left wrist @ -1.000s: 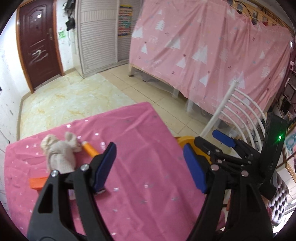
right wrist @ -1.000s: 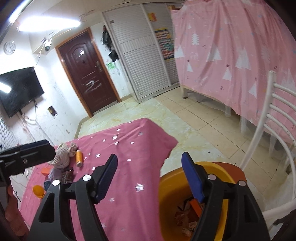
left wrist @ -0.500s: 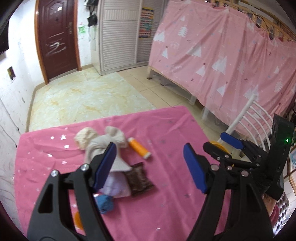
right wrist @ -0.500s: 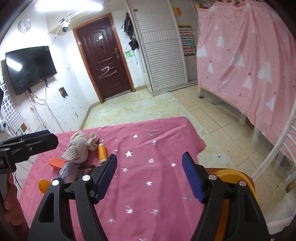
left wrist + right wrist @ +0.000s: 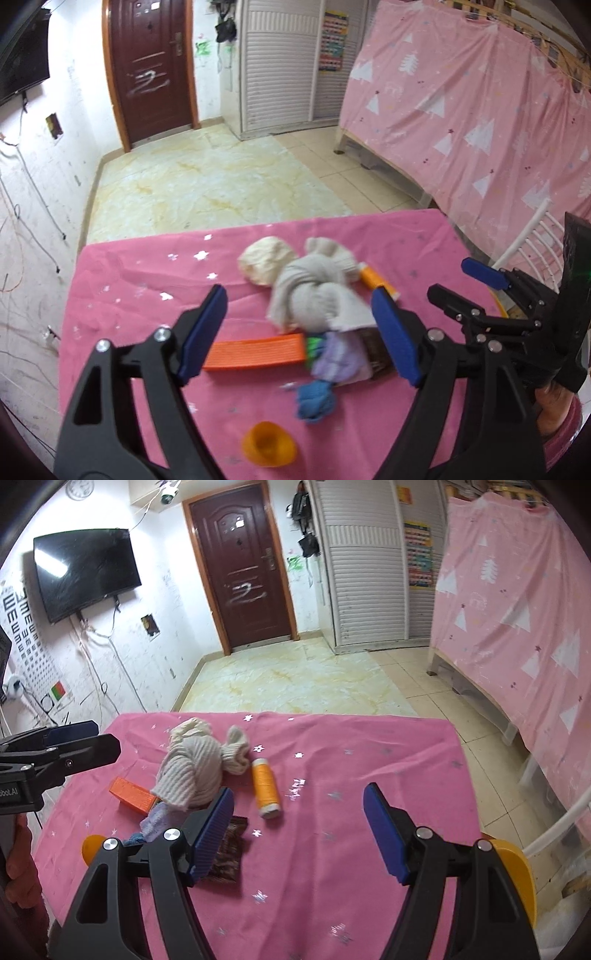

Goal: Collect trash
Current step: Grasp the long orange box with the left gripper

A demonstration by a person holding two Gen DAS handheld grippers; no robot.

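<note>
A heap of trash lies on the pink star-print tablecloth (image 5: 369, 753): a knotted beige cloth (image 5: 314, 291), an orange spool (image 5: 265, 786), a flat orange box (image 5: 255, 350), a lilac rag (image 5: 338, 360), a blue rag (image 5: 314, 400), a brown wrapper (image 5: 227, 851) and an orange cap (image 5: 267, 445). My left gripper (image 5: 298, 295) hovers above the heap with its jaws opening; they touch nothing. My right gripper (image 5: 298, 793) is open above the bare cloth just right of the heap, its left pad over the wrapper. Each gripper shows in the other's view: the right (image 5: 452, 280), the left (image 5: 105, 736).
An orange-yellow bin (image 5: 517, 871) stands off the table's right side beside a white chair (image 5: 532, 236). A pink curtain (image 5: 517, 620) hangs at the right. Tiled floor, a brown door (image 5: 243, 572) and a wall TV (image 5: 85, 568) lie beyond the table's far edge.
Both grippers have swung left from the bin to the heap, which now sits in the middle of both views. The bin has slid to the right edge. The left jaws stand slightly wider.
</note>
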